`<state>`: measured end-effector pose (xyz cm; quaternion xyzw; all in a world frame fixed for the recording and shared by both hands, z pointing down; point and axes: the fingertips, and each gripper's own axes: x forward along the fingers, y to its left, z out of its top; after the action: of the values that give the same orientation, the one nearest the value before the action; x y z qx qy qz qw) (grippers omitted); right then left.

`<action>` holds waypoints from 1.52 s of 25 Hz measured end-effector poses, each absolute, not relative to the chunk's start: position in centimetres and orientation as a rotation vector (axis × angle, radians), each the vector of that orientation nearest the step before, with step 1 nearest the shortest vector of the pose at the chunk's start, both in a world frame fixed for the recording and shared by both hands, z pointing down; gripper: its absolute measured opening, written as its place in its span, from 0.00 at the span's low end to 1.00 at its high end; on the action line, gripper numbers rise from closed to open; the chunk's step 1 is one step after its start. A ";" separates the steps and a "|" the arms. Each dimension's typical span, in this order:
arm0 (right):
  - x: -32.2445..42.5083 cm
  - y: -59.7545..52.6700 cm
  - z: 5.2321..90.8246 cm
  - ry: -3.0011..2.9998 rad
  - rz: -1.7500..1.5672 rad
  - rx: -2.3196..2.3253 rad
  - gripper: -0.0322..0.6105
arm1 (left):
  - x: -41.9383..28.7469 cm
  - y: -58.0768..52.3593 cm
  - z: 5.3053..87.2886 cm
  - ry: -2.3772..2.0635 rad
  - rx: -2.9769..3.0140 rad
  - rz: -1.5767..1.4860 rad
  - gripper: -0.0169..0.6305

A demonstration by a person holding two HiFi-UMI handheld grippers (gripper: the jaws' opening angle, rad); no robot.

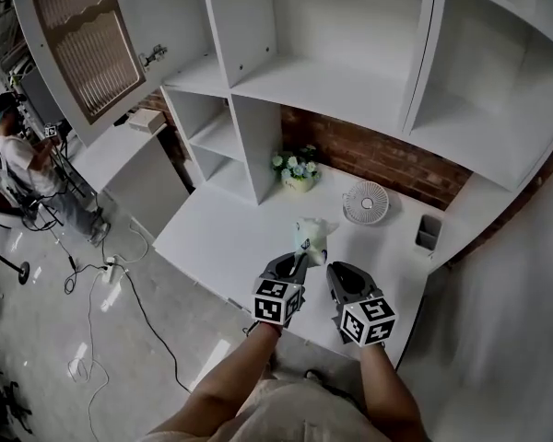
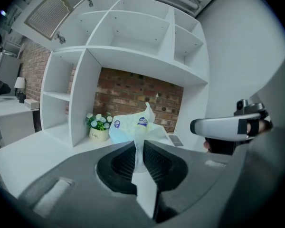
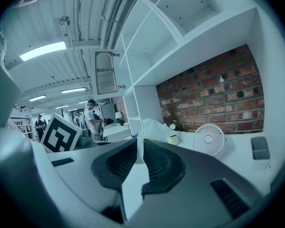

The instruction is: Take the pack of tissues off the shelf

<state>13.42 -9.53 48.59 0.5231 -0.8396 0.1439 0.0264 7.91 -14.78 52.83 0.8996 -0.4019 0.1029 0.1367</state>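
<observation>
I see the pack of tissues off the shelf, held just in front of the small fan and slightly to its left, over the white counter. My left gripper is clamped on the pack's near edge. My right gripper, close beside it, has its jaws together and appears to pinch the wrapper too. A pot of flowers stands left of the fan.
</observation>
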 end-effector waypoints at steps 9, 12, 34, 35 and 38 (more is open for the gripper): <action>14.9 -9.7 53.0 -2.508 0.503 1.647 0.12 | 10.1 -14.6 58.8 -1.051 2.568 0.360 0.08; 15.0 -9.8 54.5 -2.489 0.528 1.644 0.13 | 10.5 -14.8 61.0 -1.036 2.557 0.402 0.08; 16.1 -11.9 62.4 -2.374 0.675 1.627 0.12 | 12.0 -16.8 68.4 -0.949 2.488 0.528 0.08; 16.1 -11.9 62.6 -2.372 0.678 1.625 0.12 | 12.0 -16.9 68.6 -0.949 2.485 0.532 0.08; 16.2 -12.0 63.1 -2.365 0.689 1.622 0.12 | 12.0 -16.9 69.5 -0.941 2.467 0.549 0.08</action>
<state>16.22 -12.01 63.13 0.5475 -0.7981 0.2326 0.0959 12.00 -16.94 69.47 0.8923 -0.3402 0.1985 0.2206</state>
